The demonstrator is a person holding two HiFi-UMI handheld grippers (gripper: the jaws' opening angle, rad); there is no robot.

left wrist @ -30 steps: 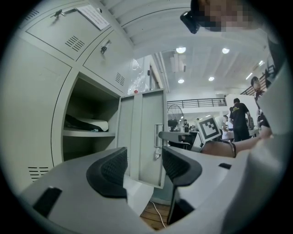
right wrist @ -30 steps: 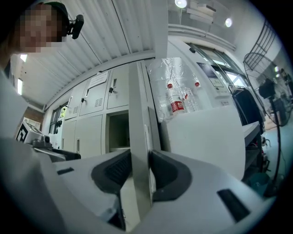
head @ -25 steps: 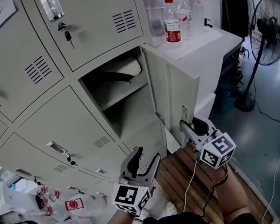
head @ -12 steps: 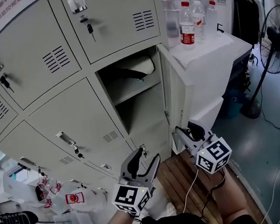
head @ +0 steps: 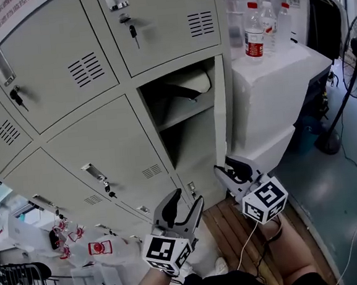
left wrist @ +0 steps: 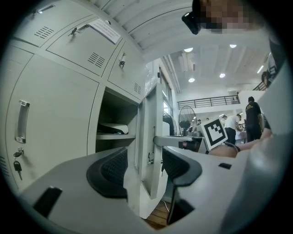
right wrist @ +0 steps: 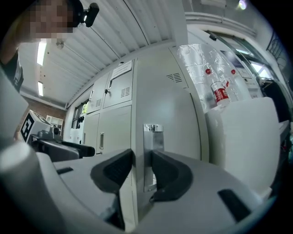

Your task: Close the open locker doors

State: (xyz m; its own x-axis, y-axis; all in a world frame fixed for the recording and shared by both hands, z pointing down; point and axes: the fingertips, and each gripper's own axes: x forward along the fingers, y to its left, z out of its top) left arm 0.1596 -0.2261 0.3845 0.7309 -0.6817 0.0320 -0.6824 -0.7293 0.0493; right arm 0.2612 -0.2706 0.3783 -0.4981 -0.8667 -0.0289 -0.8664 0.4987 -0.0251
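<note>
One door (head: 221, 110) in the bank of grey lockers (head: 91, 134) stands open. It is swung out edge-on toward you between its compartment (head: 187, 138) and the white cabinet (head: 278, 80) that carries the bottles (head: 254, 36). The other doors in the head view are shut. Your right gripper (head: 226, 167) is at the door's lower free edge. Its own view shows the jaws clamped on that edge, one pad on each face, with the chrome handle plate (right wrist: 152, 137) rising just above them. Your left gripper (head: 187, 197) hangs lower and nearer you, jaws apart and nothing between the pads (left wrist: 110, 169); the door merely shows through the gap. To do this step well, carry the edge along the hinge's arc toward the frame rather than pushing straight in. Keep the pinch light so the sheet metal can pivot between the pads, and let go before the inner jaw is trapped between door and frame. A flat push on the outer face will probably be needed to seat the latch. Hold the left gripper clear of the closing gap. The pale bundle (head: 189, 82) on the shelf (head: 185, 111) looks well inside, so it should not foul the door.
</note>
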